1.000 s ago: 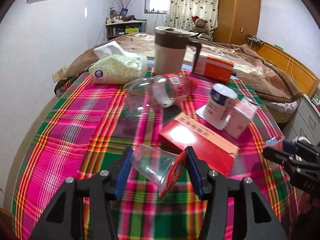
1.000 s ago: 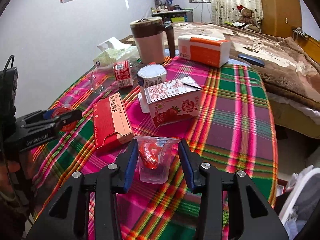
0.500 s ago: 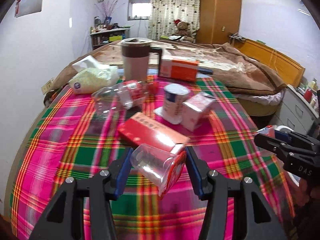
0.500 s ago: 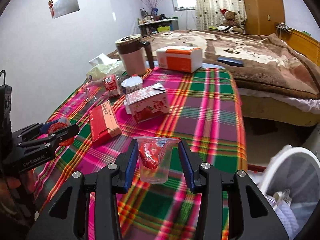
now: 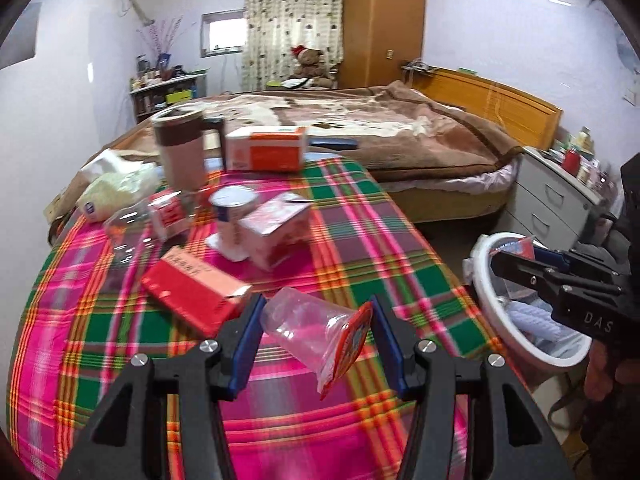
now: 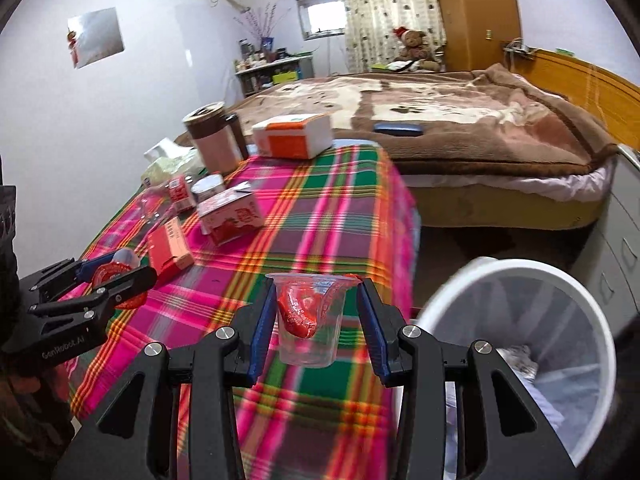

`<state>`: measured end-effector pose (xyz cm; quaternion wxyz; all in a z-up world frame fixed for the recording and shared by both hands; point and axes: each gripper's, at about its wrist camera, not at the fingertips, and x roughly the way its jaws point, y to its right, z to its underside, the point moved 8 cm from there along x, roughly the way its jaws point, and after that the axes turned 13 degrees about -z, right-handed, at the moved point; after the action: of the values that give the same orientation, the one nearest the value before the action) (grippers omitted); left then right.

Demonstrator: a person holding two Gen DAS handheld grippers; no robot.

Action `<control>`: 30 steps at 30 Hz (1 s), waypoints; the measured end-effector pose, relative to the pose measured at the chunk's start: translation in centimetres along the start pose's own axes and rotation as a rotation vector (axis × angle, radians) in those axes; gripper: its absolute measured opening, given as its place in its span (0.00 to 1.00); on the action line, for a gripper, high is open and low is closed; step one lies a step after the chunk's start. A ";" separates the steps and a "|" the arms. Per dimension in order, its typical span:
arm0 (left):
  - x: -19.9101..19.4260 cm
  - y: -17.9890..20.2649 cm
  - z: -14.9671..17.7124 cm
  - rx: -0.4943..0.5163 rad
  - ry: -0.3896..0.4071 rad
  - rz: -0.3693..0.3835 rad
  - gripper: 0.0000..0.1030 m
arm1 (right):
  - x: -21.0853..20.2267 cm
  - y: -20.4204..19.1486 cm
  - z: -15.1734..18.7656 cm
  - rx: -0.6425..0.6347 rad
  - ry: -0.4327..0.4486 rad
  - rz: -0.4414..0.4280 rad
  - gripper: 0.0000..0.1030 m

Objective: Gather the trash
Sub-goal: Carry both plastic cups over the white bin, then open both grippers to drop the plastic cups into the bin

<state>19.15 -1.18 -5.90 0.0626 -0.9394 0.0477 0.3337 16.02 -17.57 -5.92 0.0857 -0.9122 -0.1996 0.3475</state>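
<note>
My left gripper (image 5: 316,330) is shut on a clear plastic cup (image 5: 304,330) lying sideways with a red peeled lid, held above the plaid tablecloth (image 5: 360,220). My right gripper (image 6: 318,326) is shut on an upright clear plastic cup (image 6: 310,332) with a red wrapper inside, held over the table's right edge beside the white trash bin (image 6: 516,280). The bin also shows in the left wrist view (image 5: 486,288) with the right gripper (image 5: 504,264) over its rim. The left gripper shows in the right wrist view (image 6: 116,276).
On the table lie a red box (image 5: 192,288), a pink carton (image 5: 276,228), a white yogurt pot (image 5: 232,216), a crushed bottle (image 5: 148,220), a brown jug (image 5: 182,148), an orange box (image 5: 266,148) and a tissue pack (image 5: 116,188). A bed (image 5: 400,128) and drawers (image 5: 552,208) stand beyond.
Both grippers have swung right and drawn back with their cups. The white bin has come into view, and the right gripper now sits over the table's edge beside it.
</note>
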 end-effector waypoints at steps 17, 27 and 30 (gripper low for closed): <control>-1.6 13.6 -1.1 0.164 0.026 0.187 0.53 | -7.4 8.0 2.0 0.126 0.064 0.187 0.41; -2.1 19.4 -0.5 0.243 0.021 0.247 0.53 | -9.2 11.6 3.5 0.192 0.065 0.244 0.41; -2.0 20.9 -0.1 0.267 0.017 0.258 0.53 | -9.5 12.6 4.2 0.212 0.059 0.257 0.41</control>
<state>14.91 -21.69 -6.31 0.1428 -0.9116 0.2122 0.3219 10.60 -32.99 -7.03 0.1421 -0.9259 -0.0409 0.3476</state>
